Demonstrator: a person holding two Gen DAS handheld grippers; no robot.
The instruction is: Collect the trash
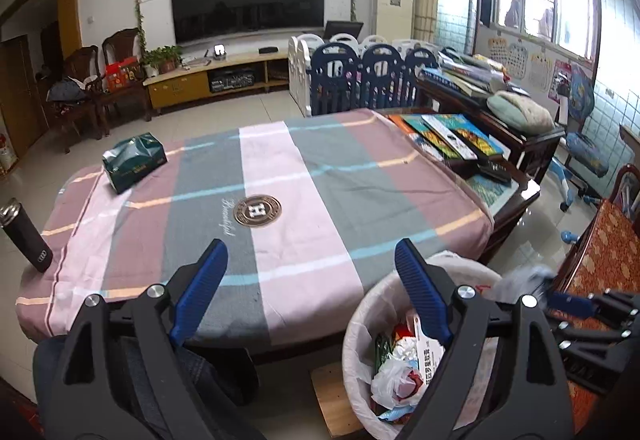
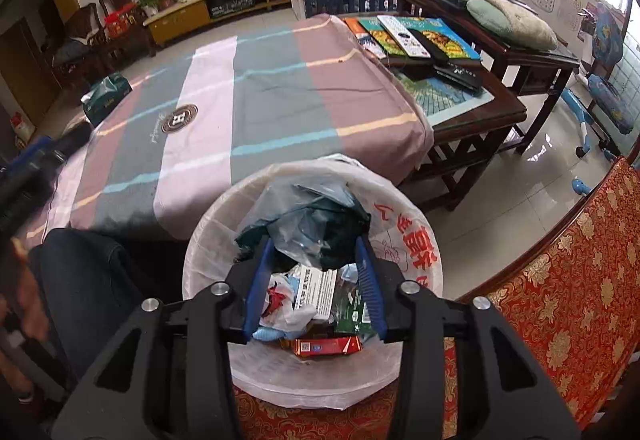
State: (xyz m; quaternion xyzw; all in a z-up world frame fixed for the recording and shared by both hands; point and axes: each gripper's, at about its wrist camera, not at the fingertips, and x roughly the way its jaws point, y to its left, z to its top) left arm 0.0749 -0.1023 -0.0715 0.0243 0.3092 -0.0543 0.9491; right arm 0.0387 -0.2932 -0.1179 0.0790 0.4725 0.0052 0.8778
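1. Table (image 1: 280, 175) is covered by a striped pink/grey cloth with a round logo; a green tissue pack (image 1: 134, 162) lies near its far left corner and a black flask (image 1: 26, 236) stands at the left edge.
2. Lined trash bin (image 2: 416, 236) is seen just beside the table's near edge, filled with wrappers, cartons and crumpled plastic.
3. Books and remotes (image 1: 452, 139) are stacked on the side table to the right.
4. Left claw (image 1: 310, 296) is spread wide, nothing between its blue pads; it is held over the table's near edge, with its right finger seen over the bin.
5. Right claw (image 2: 314, 280) is held over the bin mouth, part-spread. A crumpled plastic bag with dark contents (image 2: 312, 224) sits between its fingertips; whether the pads are pressed on it cannot be told.
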